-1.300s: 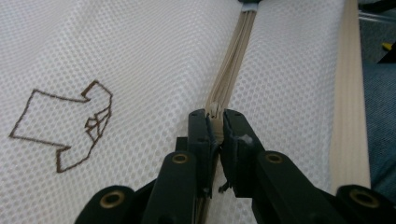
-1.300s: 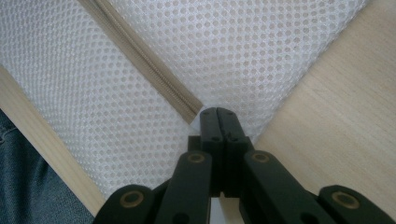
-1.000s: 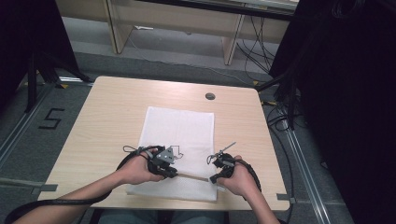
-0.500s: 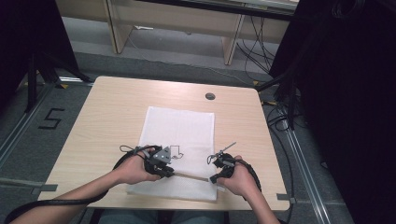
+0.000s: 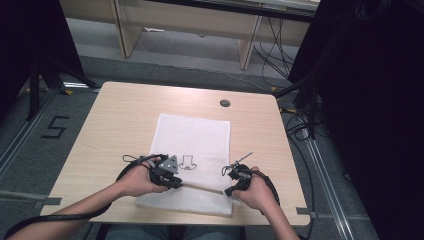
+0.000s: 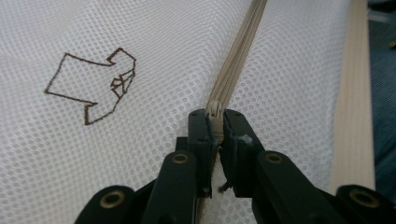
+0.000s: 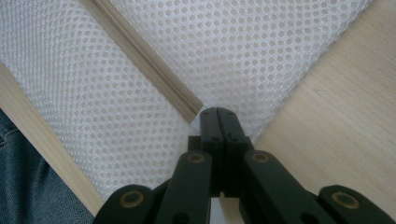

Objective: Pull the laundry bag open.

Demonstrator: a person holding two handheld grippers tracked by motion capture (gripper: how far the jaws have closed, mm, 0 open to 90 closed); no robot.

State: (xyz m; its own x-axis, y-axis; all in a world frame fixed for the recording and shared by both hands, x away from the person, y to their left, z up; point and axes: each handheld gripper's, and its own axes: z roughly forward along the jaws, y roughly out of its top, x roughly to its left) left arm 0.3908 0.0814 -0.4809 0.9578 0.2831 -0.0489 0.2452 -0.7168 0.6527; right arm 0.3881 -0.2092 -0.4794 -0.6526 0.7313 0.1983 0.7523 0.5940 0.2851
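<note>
Pinching the zip pull (image 6: 215,112), the left gripper (image 6: 215,122) needs the right gripper (image 7: 217,116) clamped on the limp, light mesh bag (image 5: 195,135) beside the zip's end.

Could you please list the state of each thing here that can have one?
Mesh bag: lying flat on the table.
Zipper: closed along the stretch in view.
Zipper pull: pinched.
Left gripper: shut on zipper pull.
Right gripper: shut on the bag's corner.

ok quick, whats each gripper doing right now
left gripper: closed on the zipper pull of the mesh bag
right gripper: closed, pinching the mesh bag's corner by the zipper's end
</note>
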